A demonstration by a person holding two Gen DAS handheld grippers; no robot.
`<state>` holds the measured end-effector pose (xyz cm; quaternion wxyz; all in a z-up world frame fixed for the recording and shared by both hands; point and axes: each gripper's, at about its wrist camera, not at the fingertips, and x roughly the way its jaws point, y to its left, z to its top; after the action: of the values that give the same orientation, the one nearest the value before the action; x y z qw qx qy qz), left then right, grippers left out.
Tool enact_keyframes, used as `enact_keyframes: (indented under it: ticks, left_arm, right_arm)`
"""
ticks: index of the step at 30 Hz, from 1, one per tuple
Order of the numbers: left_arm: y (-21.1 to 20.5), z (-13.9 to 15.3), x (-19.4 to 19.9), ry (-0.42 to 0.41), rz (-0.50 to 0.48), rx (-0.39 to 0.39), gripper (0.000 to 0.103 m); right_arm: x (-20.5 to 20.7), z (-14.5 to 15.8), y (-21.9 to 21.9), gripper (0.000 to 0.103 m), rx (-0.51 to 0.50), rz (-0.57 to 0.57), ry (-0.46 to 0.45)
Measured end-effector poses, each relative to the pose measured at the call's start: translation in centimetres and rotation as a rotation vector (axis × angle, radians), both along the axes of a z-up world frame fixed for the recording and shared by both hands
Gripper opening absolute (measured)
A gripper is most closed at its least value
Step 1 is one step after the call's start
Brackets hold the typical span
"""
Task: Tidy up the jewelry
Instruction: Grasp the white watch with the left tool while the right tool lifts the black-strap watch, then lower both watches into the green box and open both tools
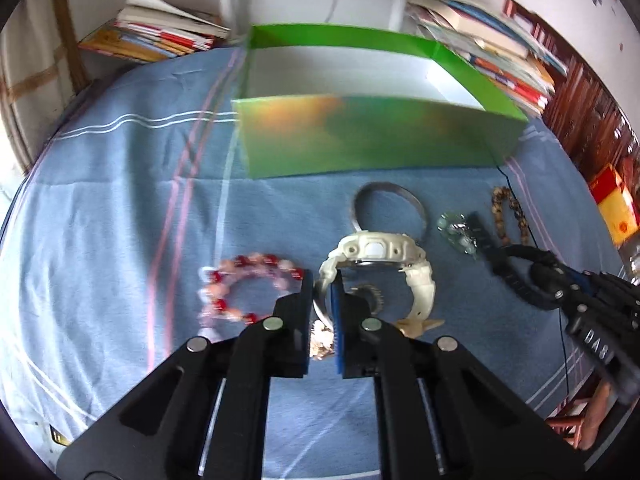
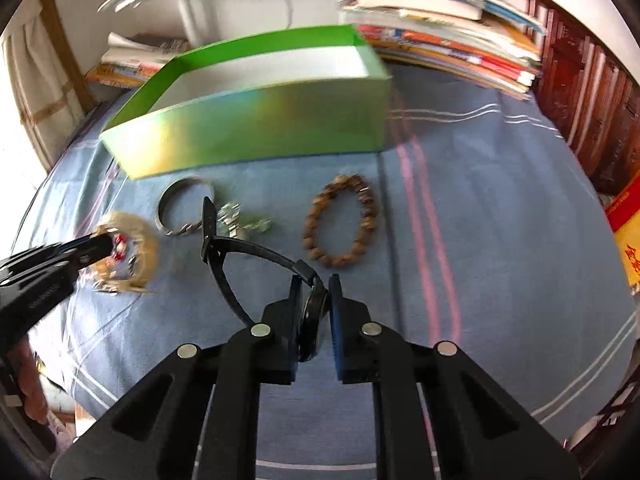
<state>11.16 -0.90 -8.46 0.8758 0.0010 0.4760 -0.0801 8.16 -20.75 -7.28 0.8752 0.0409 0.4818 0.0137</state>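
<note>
Left wrist view: left tool (image 1: 323, 280) low at center, jaws closed to a narrow gap on the strap of a white watch (image 1: 376, 256), which hangs just past the fingertips. Pink and red bead bracelet (image 1: 244, 288) just left of the tool, lying on a blue striped cloth (image 1: 120, 200) that covers the counter. Silver bangle (image 1: 386, 210) just above the white watch, in the middle of the frame. Small green and silver trinket (image 1: 458, 232) to its right, too blurred to identify. Brown bead bracelet (image 1: 510, 212) further right. Open green box (image 1: 360, 140) across the upper middle, white inside, well beyond the jewelry. Right tool (image 1: 516, 268) entering from the right edge, gripping a black watch (image 1: 504, 264).

Right wrist view: right tool (image 2: 314, 284) low at center, jaws nearly together around the black watch (image 2: 240, 248), case pinched between the fingers, straps splayed toward the upper left. Brown bead bracelet (image 2: 340, 220) flat on the cloth, just above and right of the tool. Silver bangle (image 2: 184, 204) at left center, near the green box (image 2: 260, 132). Left tool (image 2: 100, 246) at the left edge with the white watch (image 2: 128, 252), heavily blurred. Stacked books (image 2: 440, 40) along the top right.
</note>
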Motion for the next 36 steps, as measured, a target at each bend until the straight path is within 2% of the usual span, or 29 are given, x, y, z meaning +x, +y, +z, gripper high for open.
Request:
enact_keyframes:
  ticks: [4,9,13,18,22,27,30,33,36]
  left_arm:
    - [2.8,1.0,-0.7,-0.021,0.056,-0.016,0.011]
    - [4.8,1.5,-0.1,-0.036,0.111,0.0,0.011]
    - [5.0,2.0,0.1,-0.043,0.099,-0.032,0.011]
    - [4.5,5.4,0.7,-0.118,0.064,-0.045,0.011]
    - [3.6,8.8,2.1,-0.207,0.048,-0.036,0.011]
    - [2.4,11.5,6.1,-0.263,0.049,-0.06,0.011]
    - [1.2,11.0,9.4,-0.247,0.043,-0.057,0.011]
    - [0.3,8.7,12.3,-0.181,0.046,-0.052,0.011]
    - [-0.4,5.9,14.8,-0.105,0.054,-0.039,0.011]
  right_arm:
    - [-0.1,0.1,-1.1,0.014,0.003,-0.03,0.001]
    - [0.0,-0.2,-0.8,0.014,0.004,-0.018,0.011]
    - [-0.1,-0.2,0.3,0.014,0.017,0.008,0.005]
    - [0.8,3.1,0.6,0.014,0.024,0.026,-0.072]
    - [2.7,7.0,0.3,0.014,0.019,0.019,-0.196]
    - [8.3,9.6,0.1,0.014,0.036,0.02,-0.25]
    - [11.9,8.8,0.4,0.014,0.001,-0.005,-0.232]
    - [15.1,6.3,0.6,0.014,0.025,-0.02,-0.152]
    - [16.4,4.4,1.0,0.014,0.029,-0.026,-0.11]
